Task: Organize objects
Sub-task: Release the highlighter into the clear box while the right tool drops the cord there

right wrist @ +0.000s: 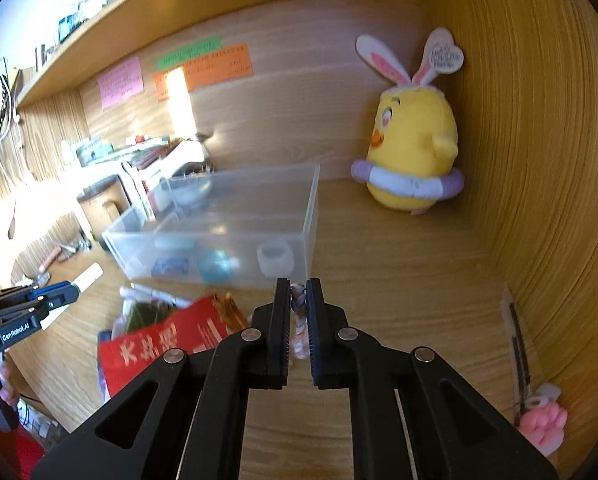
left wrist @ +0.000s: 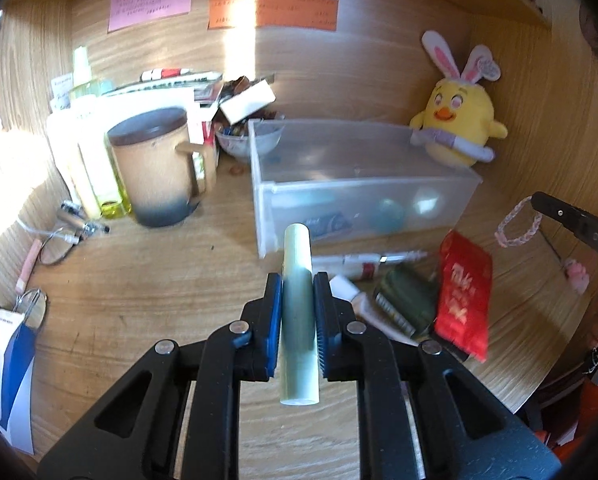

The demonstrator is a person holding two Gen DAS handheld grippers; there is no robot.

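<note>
A: What does the left gripper (left wrist: 298, 312) have?

B: A pale green tube (left wrist: 298, 312), clamped lengthwise between its blue pads, jaws closed tight on it, above the wooden desk (left wrist: 147, 280), in front of the clear plastic bin (left wrist: 363, 184).

A: And the right gripper (right wrist: 298, 312)?

B: Its jaws are closed on a braided pink-and-white bracelet (right wrist: 298, 308), which hangs as a loop from the tips in the left wrist view.

A: What's in the bin?

B: A teal ball (right wrist: 215, 266), a whitish ring-shaped piece (right wrist: 275, 258) and a dark packet (right wrist: 171, 266), seen through its wall.

A: What's around it?

B: A yellow plush chick (right wrist: 413, 148) with rabbit ears in the corner; a red packet (left wrist: 463, 292), a dark green item (left wrist: 405, 300) and a white tube (left wrist: 349, 290) just in front; a lidded mug (left wrist: 155, 168) to the left.
</note>
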